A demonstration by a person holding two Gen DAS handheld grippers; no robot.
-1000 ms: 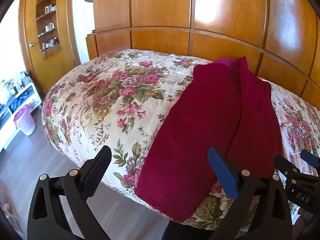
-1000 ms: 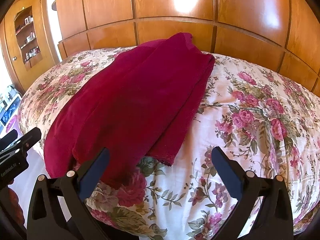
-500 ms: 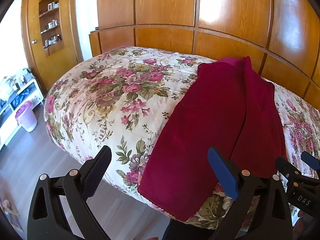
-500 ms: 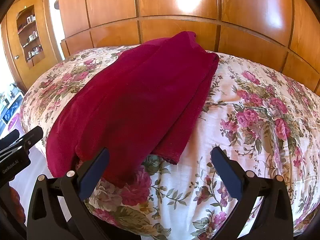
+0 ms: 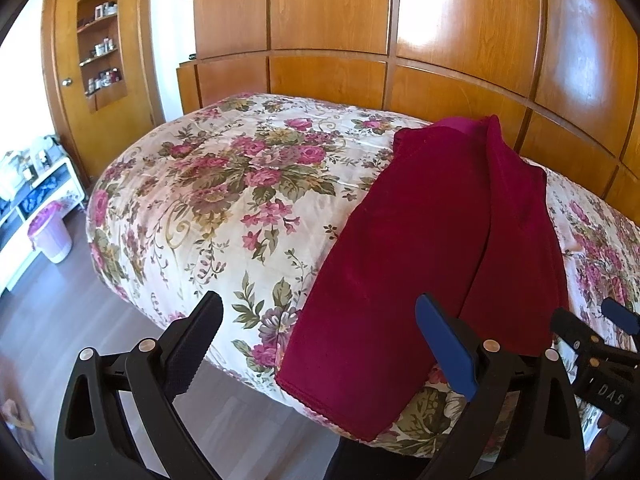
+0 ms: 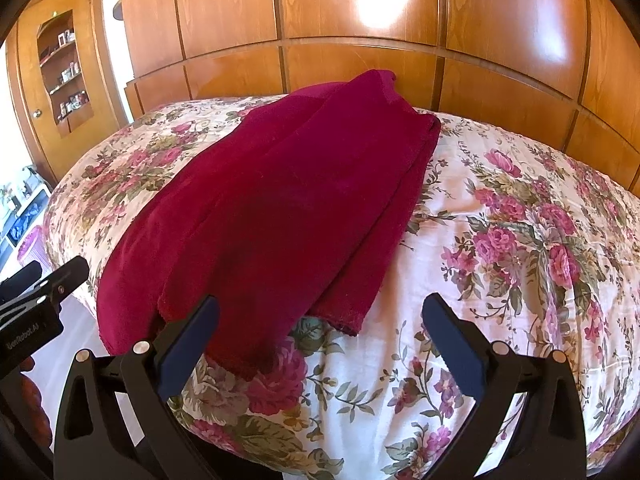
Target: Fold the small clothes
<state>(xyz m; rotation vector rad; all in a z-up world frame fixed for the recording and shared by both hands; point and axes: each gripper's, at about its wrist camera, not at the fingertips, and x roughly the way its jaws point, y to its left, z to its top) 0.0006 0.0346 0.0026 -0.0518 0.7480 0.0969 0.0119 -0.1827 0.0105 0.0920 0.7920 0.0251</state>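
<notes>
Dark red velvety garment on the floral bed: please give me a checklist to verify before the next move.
1. Left gripper open, empty: ok.
2. Right gripper open, empty: ok.
3. Dark red velvety garment lies on the floral quilt, folded lengthwise: ok.
4. Near hem within reach, overhanging the bed edge: ok.
5. Layers aligned at the near end: not ok, stepped edges.
6. Far end flat: cannot tell.

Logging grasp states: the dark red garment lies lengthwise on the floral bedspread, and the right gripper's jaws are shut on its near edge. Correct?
Not quite. The right gripper has its jaws open, holding nothing, as the right wrist view shows. The dark red garment does lie lengthwise on the floral bedspread.
</notes>
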